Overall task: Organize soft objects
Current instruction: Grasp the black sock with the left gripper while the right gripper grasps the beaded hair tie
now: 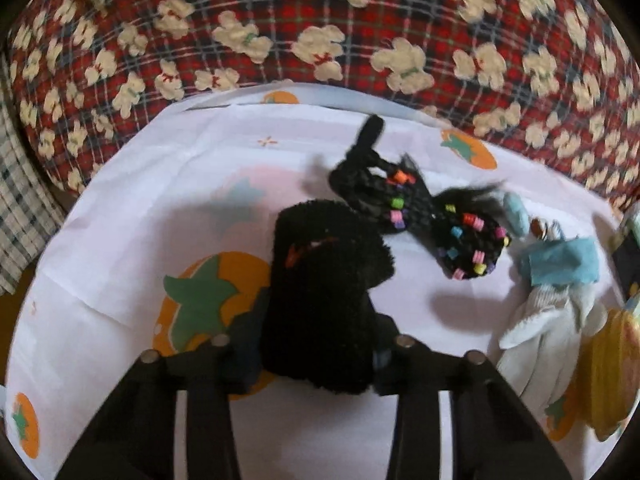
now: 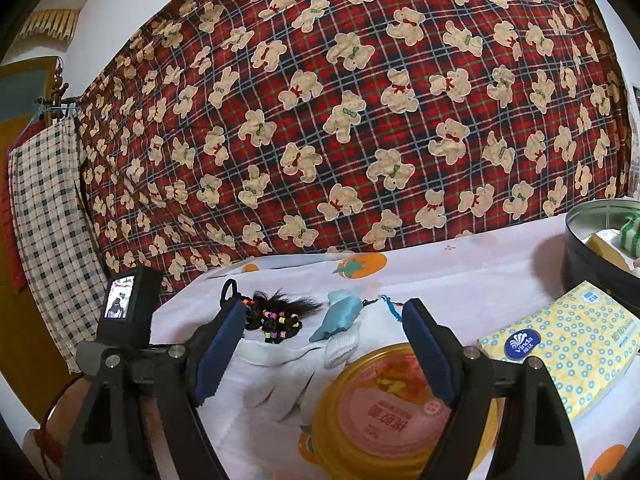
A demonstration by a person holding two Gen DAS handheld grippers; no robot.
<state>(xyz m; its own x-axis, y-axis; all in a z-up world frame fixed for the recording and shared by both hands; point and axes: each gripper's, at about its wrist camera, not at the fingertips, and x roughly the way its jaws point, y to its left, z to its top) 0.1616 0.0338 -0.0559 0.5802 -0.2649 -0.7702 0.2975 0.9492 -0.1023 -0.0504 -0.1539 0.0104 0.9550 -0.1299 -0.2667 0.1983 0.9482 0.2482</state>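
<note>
Your left claw (image 1: 316, 344) is closed on the black fuzzy sock (image 1: 324, 292), its jaws pressed into the pile on either side near the lower end. Your right claw (image 2: 324, 344) stands wide apart with nothing between its pads, poised above the yellow tin (image 2: 384, 412). The sock lies on the white persimmon-print cloth (image 1: 120, 208) over the desk, just in front of the black beaded hair piece (image 1: 424, 216) and well left of the white glove (image 1: 548, 320) and the blue fabric piece (image 1: 560, 264). Expect the sock to be light, limp and compressible: it should sag from whichever end you hold, and the plush may slip under a shallow pinch, so take it across the thick middle. It is deep black and shaggy, a thick oblong with a small orange mark near its upper part.
</note>
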